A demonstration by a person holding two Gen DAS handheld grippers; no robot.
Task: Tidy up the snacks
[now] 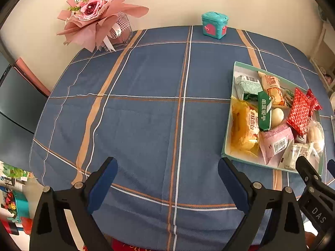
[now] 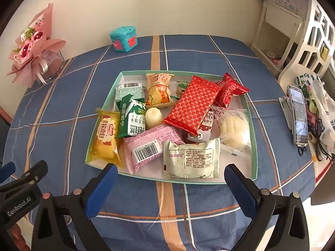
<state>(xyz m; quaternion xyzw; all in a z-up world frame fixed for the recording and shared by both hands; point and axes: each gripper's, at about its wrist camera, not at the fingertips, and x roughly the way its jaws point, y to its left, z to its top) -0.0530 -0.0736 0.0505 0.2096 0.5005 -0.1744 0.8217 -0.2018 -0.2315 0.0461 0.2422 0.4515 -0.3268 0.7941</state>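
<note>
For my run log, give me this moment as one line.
phase: pre-grasp | left tool: open, empty, over tablecloth | right tool: open, empty, at tray near edge | snacks: piled in tray

The right gripper (image 2: 168,175) hangs with its blue-padded jaws spread wide over the near edge of a shallow teal tray (image 2: 254,146) on the blue plaid tablecloth (image 2: 62,108), gripping nothing. In the tray lie a yellow cake pack (image 2: 105,139) at the left, a green-and-white biscuit pack (image 2: 132,118), a pink wrapper (image 2: 149,146) and a pale green packet (image 2: 191,160) near, and a red patterned pack (image 2: 193,104) tilted across the middle. The left gripper (image 2: 12,173) shows at the near left, a teal box (image 2: 124,38) stands far, a pink bouquet (image 2: 31,48) far left and a phone (image 2: 298,115) at the right.
</note>
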